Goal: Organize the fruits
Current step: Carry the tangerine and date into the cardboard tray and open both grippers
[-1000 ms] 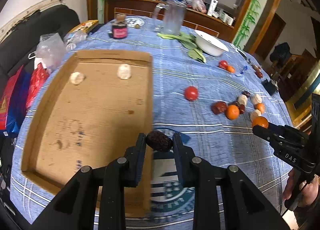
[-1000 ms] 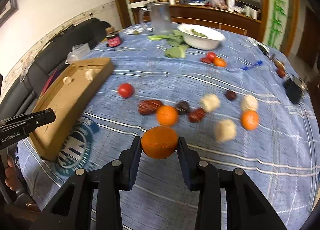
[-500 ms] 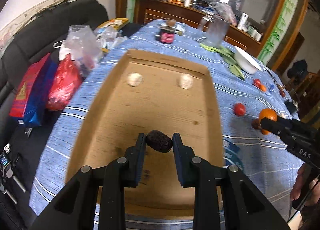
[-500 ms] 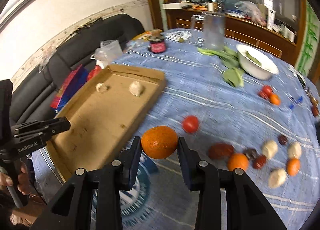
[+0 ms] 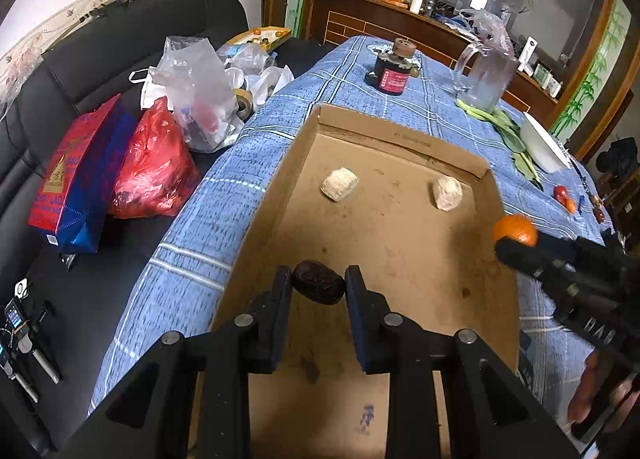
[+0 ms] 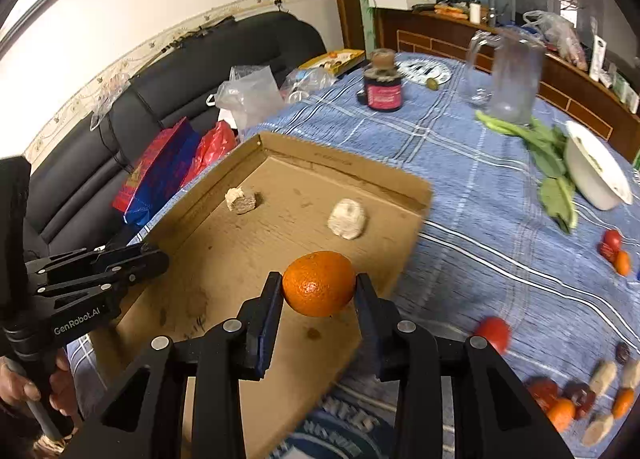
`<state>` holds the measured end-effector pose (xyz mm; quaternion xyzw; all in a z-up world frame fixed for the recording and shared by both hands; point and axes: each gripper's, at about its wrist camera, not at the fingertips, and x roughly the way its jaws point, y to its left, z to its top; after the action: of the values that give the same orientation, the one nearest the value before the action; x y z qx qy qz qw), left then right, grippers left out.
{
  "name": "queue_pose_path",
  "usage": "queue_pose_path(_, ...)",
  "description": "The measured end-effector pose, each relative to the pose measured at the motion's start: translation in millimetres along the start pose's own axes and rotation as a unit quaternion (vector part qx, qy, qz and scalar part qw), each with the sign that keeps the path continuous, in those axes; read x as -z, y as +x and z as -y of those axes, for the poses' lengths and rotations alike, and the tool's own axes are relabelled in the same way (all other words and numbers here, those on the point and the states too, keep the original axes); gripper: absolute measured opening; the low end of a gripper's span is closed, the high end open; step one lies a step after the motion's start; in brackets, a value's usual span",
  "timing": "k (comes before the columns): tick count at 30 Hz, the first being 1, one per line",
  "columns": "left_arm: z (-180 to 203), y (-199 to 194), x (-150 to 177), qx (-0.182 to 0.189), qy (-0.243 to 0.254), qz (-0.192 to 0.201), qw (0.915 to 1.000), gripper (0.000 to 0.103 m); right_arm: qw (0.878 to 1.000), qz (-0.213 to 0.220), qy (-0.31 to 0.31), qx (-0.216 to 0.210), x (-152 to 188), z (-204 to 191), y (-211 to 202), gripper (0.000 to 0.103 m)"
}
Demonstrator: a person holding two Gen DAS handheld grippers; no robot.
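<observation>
My left gripper [image 5: 319, 286] is shut on a dark wrinkled date [image 5: 319, 287] and holds it above the near left part of the cardboard tray [image 5: 400, 135]. My right gripper [image 6: 319, 291] is shut on an orange mandarin [image 6: 319, 284] above the tray's [image 6: 344, 159] near right side; it also shows in the left wrist view [image 5: 516, 231]. Two pale lumps [image 5: 339, 189] [image 5: 447, 192] lie at the tray's far end. The left gripper shows at the left of the right wrist view [image 6: 160, 257].
Loose fruits lie on the blue cloth at the right: a red tomato [image 6: 494, 333], mandarins [image 6: 560, 413], dates and pale lumps. A jar [image 6: 382, 89], a glass jug [image 6: 514, 79], greens [image 6: 552, 163] and a white bowl [image 6: 596, 175] stand farther back. Bags [image 5: 152, 175] lie on the black sofa at the left.
Both grippers have moved left over the tray with their fruits. The left one went toward the tray's left side, the right one from the cloth to above the tray's right side.
</observation>
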<state>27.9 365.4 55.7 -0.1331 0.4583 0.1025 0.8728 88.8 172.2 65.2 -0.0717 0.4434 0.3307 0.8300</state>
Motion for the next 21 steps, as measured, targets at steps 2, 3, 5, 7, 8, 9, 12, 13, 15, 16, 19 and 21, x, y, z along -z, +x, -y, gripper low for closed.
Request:
queue_pose_path(2, 1.3, 7.4, -4.5, -0.004, 0.002, -0.005, 1.0, 0.026, 1.0, -0.007, -0.006, 0.0, -3.7, -5.2, 13.3, 0.04)
queue_pose_path(3, 2.2, 11.1, -6.3, -0.002, 0.002, -0.008, 1.0, 0.026, 1.0, -0.01, -0.009, 0.001, -5.1, -7.0, 18.1, 0.04)
queue_pose_path(5, 3.5, 18.0, -10.1, -0.004, 0.003, -0.012, 0.9999, 0.026, 1.0, -0.015, -0.011, 0.001, -8.5, -10.5, 29.7, 0.04)
queue_pose_path(7, 4.0, 23.0, -13.3, -0.001, 0.002, -0.015, 0.9999, 0.026, 1.0, -0.021, -0.008, 0.0, -10.7, -9.8, 37.7, 0.04)
queue_pose_path(8, 3.7, 26.3, -15.3, -0.003, 0.0, -0.018, 0.9998, 0.026, 1.0, -0.024, -0.007, 0.0, -11.6, -9.3, 40.6, 0.04)
queue_pose_path(9, 3.1, 28.7, -16.9, -0.002, -0.002, -0.021, 0.9998, 0.026, 1.0, -0.026, -0.008, 0.003, -12.6, -9.4, 43.9, 0.04)
queue_pose_path(12, 0.2, 36.8, -20.3, -0.003, -0.007, -0.03, 0.9995, 0.026, 0.999, -0.033, -0.013, 0.006, -14.5, -10.9, 51.3, 0.04)
queue_pose_path(13, -1.1, 39.4, -21.0, -0.002, -0.011, -0.033, 0.9994, 0.026, 0.999, -0.036, -0.014, 0.006, -14.9, -11.2, 53.6, 0.04)
queue_pose_path(15, -3.6, 44.0, -21.8, 0.0, -0.018, -0.04, 0.999, 0.026, 0.999, -0.039, -0.017, 0.007, -15.1, -12.1, 57.1, 0.04)
queue_pose_path(16, -3.9, 45.5, -22.2, -0.001, -0.019, -0.042, 0.9989, 0.026, 0.999, -0.041, -0.019, 0.007, -15.2, -12.7, 59.1, 0.04)
queue_pose_path(19, -5.7, 48.7, -22.3, 0.001, -0.025, -0.049, 0.9985, 0.026, 0.999, -0.046, -0.022, 0.009, -14.6, -12.8, 63.1, 0.04)
queue_pose_path(21, -6.1, 49.1, -22.5, 0.001, -0.024, -0.051, 0.9984, 0.026, 0.999, -0.047, -0.021, 0.009, -14.4, -11.5, 64.7, 0.04)
